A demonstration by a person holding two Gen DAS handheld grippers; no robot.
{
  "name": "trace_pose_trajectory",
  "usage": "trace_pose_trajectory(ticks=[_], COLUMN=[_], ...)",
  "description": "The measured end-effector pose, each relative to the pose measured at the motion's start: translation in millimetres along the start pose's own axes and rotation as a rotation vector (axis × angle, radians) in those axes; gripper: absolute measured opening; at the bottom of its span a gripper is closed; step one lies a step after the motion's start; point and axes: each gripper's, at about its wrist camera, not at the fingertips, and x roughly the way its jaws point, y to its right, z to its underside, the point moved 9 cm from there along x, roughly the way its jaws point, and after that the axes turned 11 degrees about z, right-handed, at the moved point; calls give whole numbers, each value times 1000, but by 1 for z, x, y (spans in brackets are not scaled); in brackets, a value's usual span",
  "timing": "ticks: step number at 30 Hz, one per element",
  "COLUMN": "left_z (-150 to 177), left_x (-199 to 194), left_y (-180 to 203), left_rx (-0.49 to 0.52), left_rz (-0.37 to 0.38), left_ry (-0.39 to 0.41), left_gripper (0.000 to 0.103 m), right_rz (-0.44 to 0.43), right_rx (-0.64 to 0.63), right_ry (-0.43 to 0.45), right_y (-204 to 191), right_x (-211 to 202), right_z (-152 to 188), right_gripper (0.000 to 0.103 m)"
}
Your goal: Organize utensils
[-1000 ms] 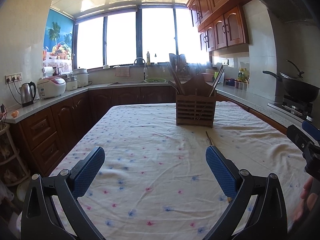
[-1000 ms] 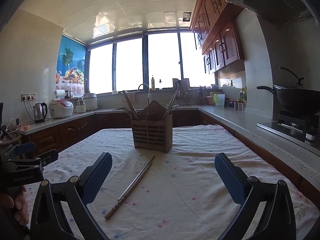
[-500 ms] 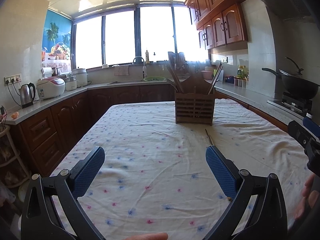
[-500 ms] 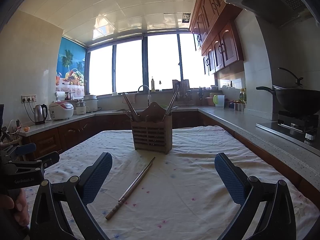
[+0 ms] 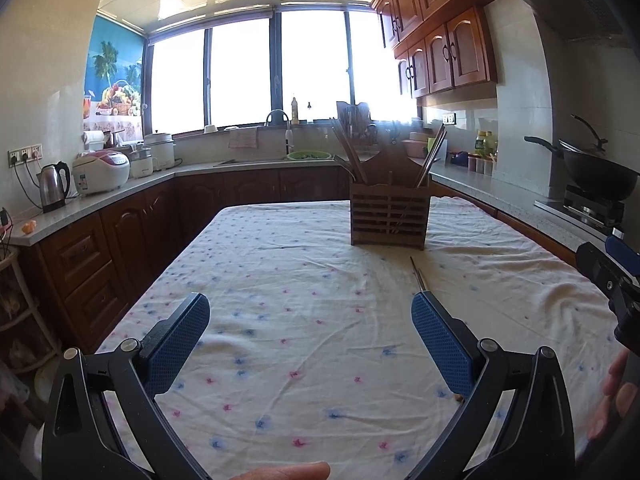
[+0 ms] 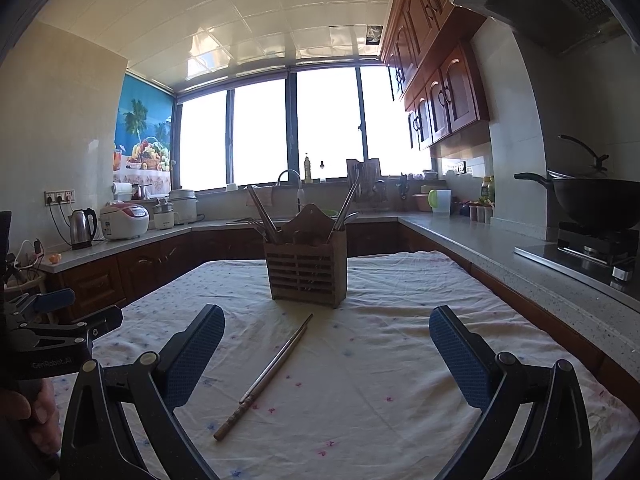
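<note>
1. We see a pair of chopsticks (image 6: pixel 267 376) lying flat on the flowered tablecloth (image 6: pixel 380 360), slim and metallic along most of their length, with a darker brown, ridged end nearest us.
2. They run diagonally, the thin tips pointing far and right toward the wooden utensil holder (image 6: pixel 306 276), which stands upright just beyond them at the middle of the table.
3. The holder is slatted wood with a peaked back; more chopsticks and what looks like a spoon lean out of its left and right compartments.
4. Our right gripper (image 6: pixel 326 344) hangs above the cloth with its 2 blue-padded fingers spread wide, gripping nothing; the chopsticks lie between them but well below.
5. Our left gripper (image 5: pixel 310 334) is likewise spread wide and empty, over bare cloth to the left of the chopsticks.
6. In the left wrist view only the thin tips of the chopsticks (image 5: pixel 418 276) show; the rest is hidden behind the right-hand blue pad.
7. The utensils inside the holder are backlit by the bright windows, so we cannot count them or tell them apart.
8. A fingertip (image 5: pixel 280 470) is cut off at the near edge of the left view.
</note>
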Motion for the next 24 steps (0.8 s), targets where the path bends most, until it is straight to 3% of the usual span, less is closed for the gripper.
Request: trace_pose_trajectory(ticks=[24], left_z=[1], left_x=[1], left_y=[1], left_rx=[0], left_rz=[8], left_ry=[-1], left_gripper=[103], right_rz=[-10], right_rx=[1], right_ry=[4], right_y=[-6], right_x=[0], right_z=[-3], right_gripper=[103])
